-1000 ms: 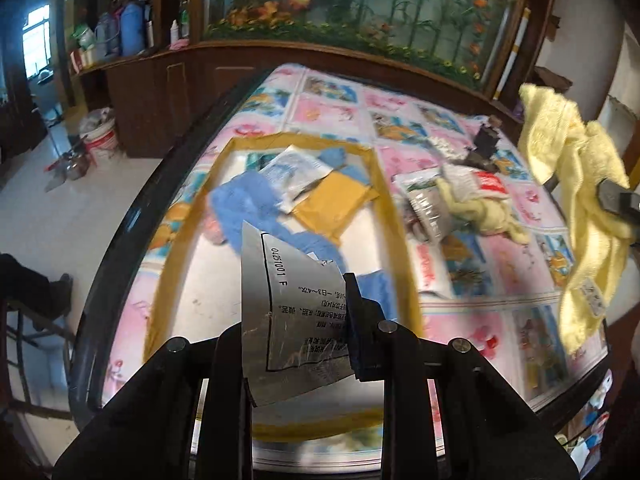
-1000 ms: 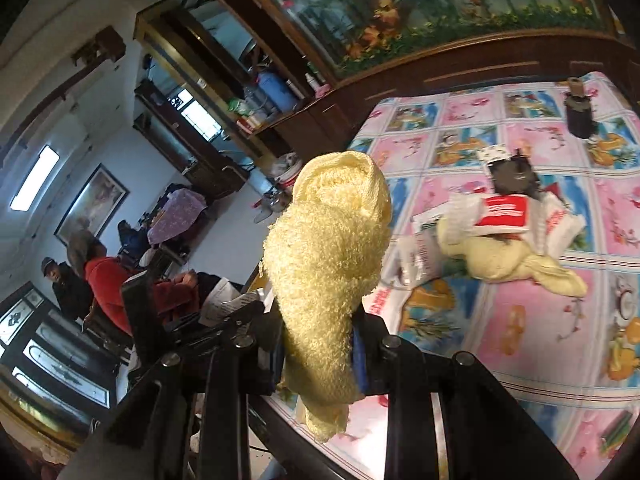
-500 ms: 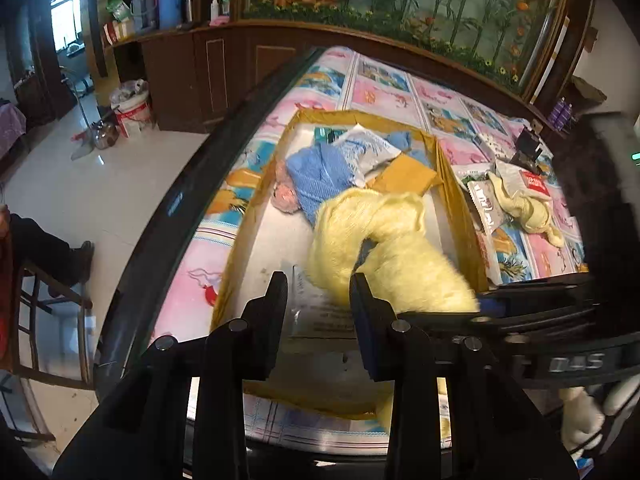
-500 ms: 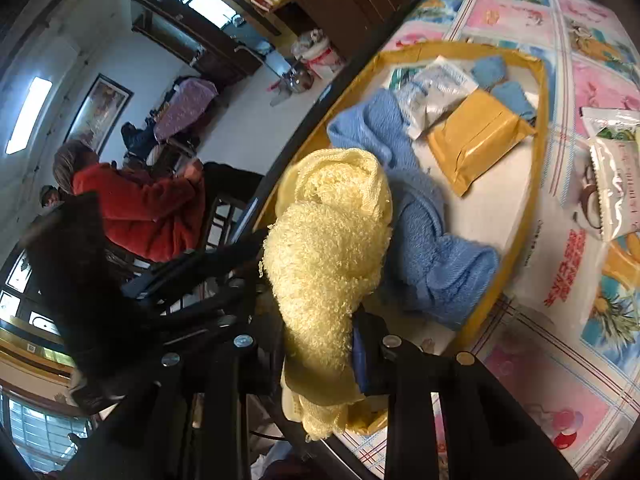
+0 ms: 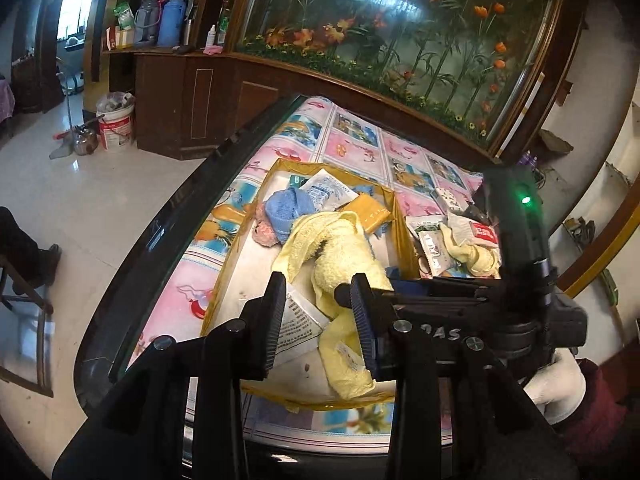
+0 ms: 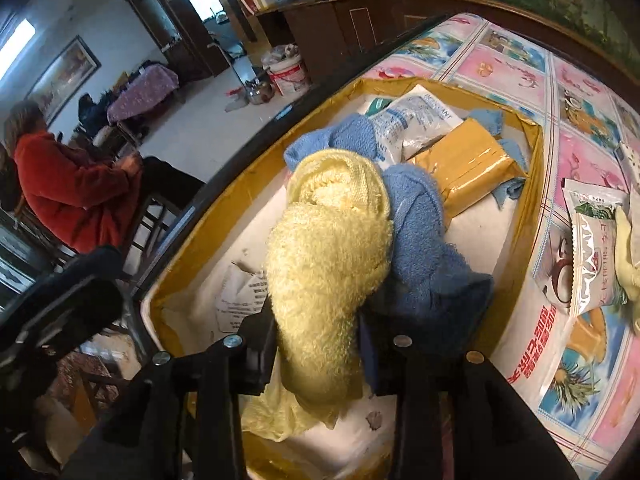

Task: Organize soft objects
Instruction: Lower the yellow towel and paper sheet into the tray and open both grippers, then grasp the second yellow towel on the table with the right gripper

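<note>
A yellow-rimmed shallow box (image 5: 234,264) (image 6: 524,216) on the table holds a blue towel (image 5: 286,206) (image 6: 420,236), a white pouch (image 5: 328,192) (image 6: 416,120) and a tan packet (image 5: 370,214) (image 6: 468,164). My left gripper (image 5: 320,320) hovers over the box's near end with its jaws opening. A printed white packet (image 5: 300,320) (image 6: 240,296) lies loose on the box floor below them. My right gripper (image 6: 316,344) reaches in from the right. Its jaws are opening, but the yellow towel (image 5: 336,252) (image 6: 328,248) still fills the gap and touches both pads. The towel drapes over the blue towel.
Snack packets and a second yellow cloth (image 5: 472,252) (image 6: 596,256) lie on the cartoon tablecloth right of the box. The table's dark rim (image 5: 160,232) runs along the left. A person in a red jacket (image 6: 68,184) sits beyond it. A gloved hand (image 5: 560,384) holds the right gripper.
The left gripper has let the white packet go into the box and its jaws have spread. The right gripper swung over and came down into the box with the yellow towel.
</note>
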Action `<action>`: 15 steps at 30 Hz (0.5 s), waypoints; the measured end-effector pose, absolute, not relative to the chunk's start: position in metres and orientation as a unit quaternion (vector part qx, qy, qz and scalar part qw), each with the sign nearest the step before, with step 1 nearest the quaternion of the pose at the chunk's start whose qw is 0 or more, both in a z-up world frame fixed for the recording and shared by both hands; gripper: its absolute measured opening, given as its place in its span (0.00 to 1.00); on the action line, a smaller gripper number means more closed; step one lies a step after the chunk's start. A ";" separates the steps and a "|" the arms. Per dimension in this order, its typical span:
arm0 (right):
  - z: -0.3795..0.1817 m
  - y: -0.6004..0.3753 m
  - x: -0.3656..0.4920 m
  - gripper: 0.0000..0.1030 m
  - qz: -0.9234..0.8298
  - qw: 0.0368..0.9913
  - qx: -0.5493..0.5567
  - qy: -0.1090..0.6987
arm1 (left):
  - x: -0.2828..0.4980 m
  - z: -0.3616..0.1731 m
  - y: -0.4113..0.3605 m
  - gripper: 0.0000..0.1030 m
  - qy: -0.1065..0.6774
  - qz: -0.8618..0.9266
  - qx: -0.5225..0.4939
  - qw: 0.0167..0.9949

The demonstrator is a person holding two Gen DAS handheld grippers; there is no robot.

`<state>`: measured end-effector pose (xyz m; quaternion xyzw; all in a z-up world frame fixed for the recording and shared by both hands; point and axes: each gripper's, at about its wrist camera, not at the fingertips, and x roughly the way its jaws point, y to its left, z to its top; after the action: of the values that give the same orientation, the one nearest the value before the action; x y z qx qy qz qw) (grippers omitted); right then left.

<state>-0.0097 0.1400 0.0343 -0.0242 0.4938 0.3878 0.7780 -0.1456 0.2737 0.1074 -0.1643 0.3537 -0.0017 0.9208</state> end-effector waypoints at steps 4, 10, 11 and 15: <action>0.066 0.106 -0.006 0.42 0.412 0.783 0.041 0.464 | -0.146 0.113 0.255 0.47 0.350 -0.024 -0.157 0.923; 0.086 0.005 0.012 0.42 0.331 0.837 0.076 0.430 | -0.142 0.116 0.224 0.47 0.358 -0.055 -0.134 0.922; 0.085 -0.014 0.019 0.42 0.294 0.851 0.067 0.431 | -0.140 0.116 0.220 0.47 0.360 -0.060 -0.133 0.922; 0.064 -0.073 0.054 0.42 0.163 0.882 0.035 0.441 | -0.133 0.112 0.199 0.47 0.368 -0.081 -0.131 0.917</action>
<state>0.0541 -0.0732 0.0643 0.0351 0.4413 0.1630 0.8817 -0.1332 0.1990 0.1123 -0.1307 0.3684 -0.0808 0.9169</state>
